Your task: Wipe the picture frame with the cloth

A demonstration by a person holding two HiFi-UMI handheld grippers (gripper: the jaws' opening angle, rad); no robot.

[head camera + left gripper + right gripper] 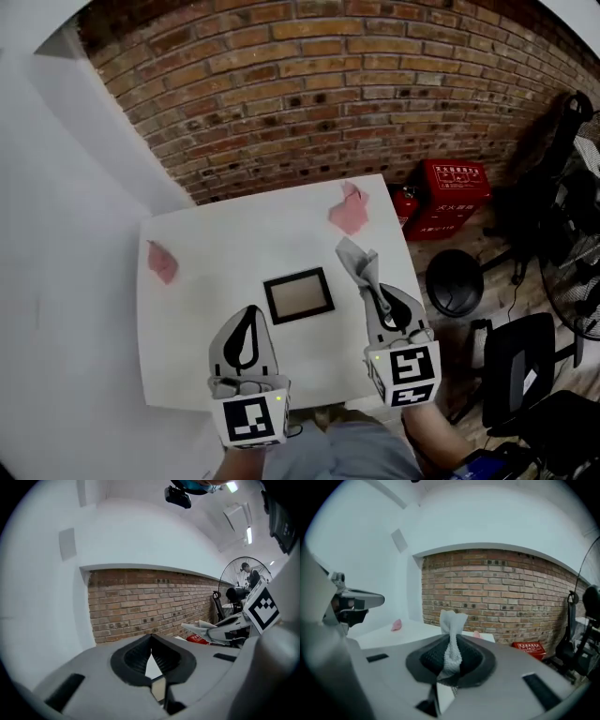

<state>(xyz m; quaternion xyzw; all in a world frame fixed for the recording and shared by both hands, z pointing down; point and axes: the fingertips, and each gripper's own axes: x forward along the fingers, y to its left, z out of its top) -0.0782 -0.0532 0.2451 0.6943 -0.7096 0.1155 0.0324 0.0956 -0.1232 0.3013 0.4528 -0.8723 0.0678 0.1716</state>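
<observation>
Head view: right gripper [372,291] fingers clenched on grey cloth [357,260] near picture frame [298,294]; left gripper [250,315] fingers pressed together (nothing between).

The cloth [359,265]'s lower end vanishes between the right gripper [375,292]'s fingers [386,309], at 5 o'clock. What the picture frame [299,294] shows is too small to tell.

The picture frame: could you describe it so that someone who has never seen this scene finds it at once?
Find the white square table in front of the brick wall. Near its middle lies the picture frame. It is the only flat, dark-edged rectangle there; the other things lying on the table are crumpled pink cloths.
</observation>
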